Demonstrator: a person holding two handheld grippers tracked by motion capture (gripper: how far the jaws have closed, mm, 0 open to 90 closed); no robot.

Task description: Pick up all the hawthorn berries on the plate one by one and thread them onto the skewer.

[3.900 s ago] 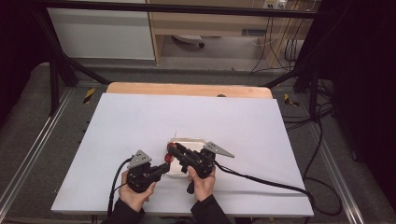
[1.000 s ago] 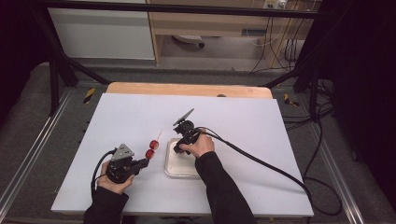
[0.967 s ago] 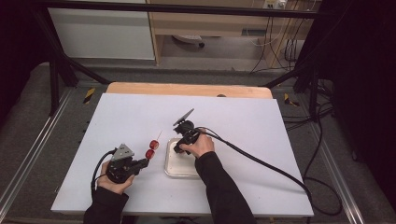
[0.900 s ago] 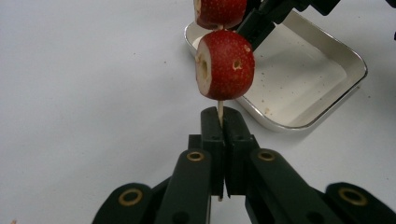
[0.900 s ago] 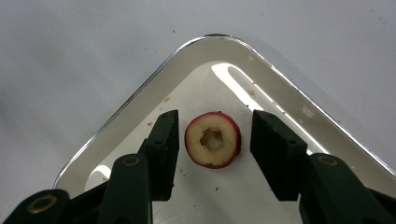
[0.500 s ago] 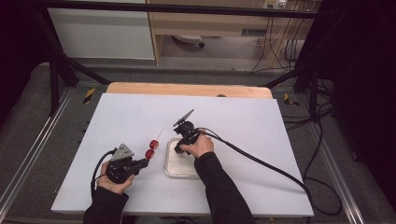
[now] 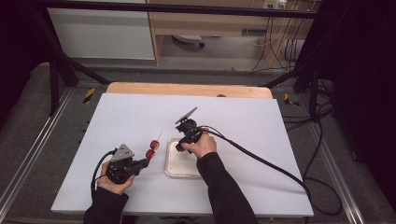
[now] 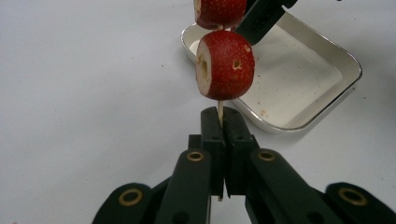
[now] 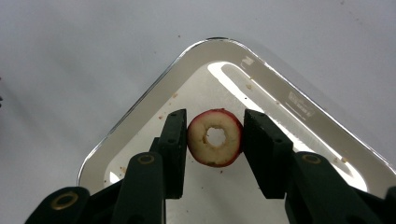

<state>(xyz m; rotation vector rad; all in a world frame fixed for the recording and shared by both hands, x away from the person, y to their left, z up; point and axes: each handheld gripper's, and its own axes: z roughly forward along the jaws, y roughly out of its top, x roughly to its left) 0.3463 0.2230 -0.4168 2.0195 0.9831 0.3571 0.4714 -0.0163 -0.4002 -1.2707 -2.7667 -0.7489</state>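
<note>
Bare white table (image 7: 261, 121) is left open on the far half and along both side edges, so wide room for passage is offered there. Near the middle, the way is blocked by the metal tray (image 7: 180, 169). Just to its left, the gap is narrowed by the skewer (image 7: 155, 141) with two red fruits (image 7: 152, 149), held slanted above the table beside the tray rim

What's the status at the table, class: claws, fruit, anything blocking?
Left claw shut on skewer, two fruit pieces threaded. Right claw shut on cored fruit ring over metal tray. Nothing seen in the way.
</note>
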